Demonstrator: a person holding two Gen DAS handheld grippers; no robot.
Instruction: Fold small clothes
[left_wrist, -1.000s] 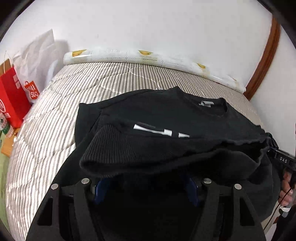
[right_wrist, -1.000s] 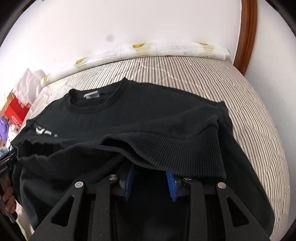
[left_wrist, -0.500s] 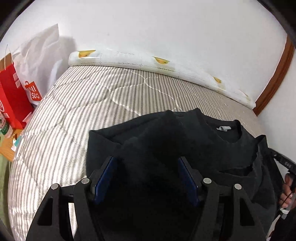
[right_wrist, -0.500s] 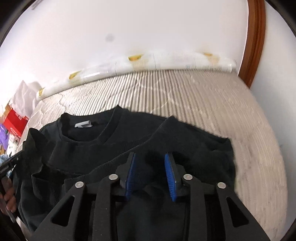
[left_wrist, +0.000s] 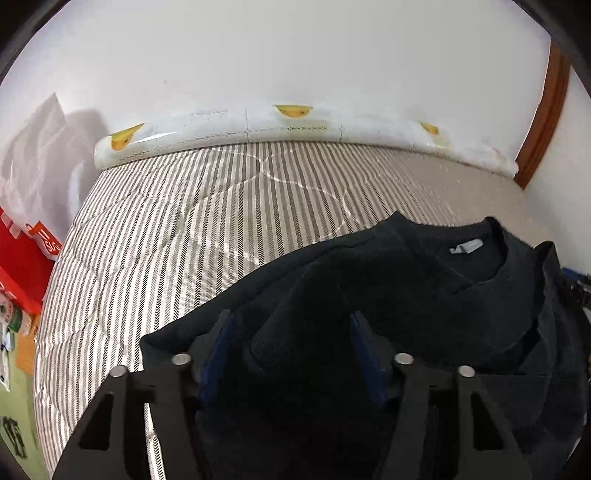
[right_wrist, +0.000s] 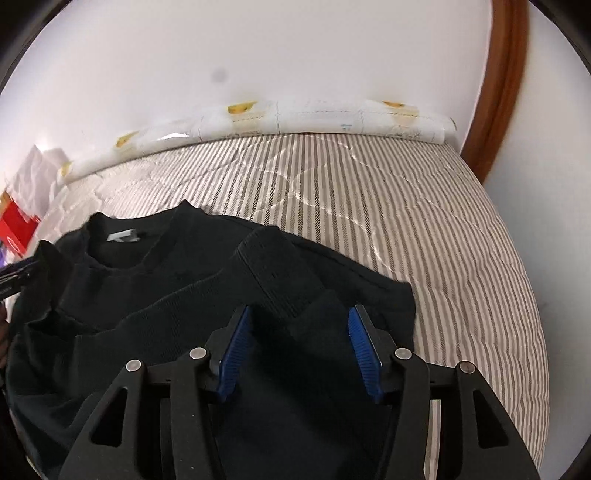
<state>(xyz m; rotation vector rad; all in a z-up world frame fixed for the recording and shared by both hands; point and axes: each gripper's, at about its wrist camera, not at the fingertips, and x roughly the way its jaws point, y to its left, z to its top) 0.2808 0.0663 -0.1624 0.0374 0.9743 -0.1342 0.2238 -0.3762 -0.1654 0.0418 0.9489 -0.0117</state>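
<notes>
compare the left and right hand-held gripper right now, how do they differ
The left hand-held gripper has just been closing, with its dark blue pads in shadow; the right hand-held gripper has just been opening, with its bright blue pads clearly lit. Both stand open over the folded black sweater, fabric between the jaws, not pinched.

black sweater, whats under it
The striped mattress lies under the black sweater and shows all around it. Whether anything else is beneath the folded layers cannot be seen.
</notes>
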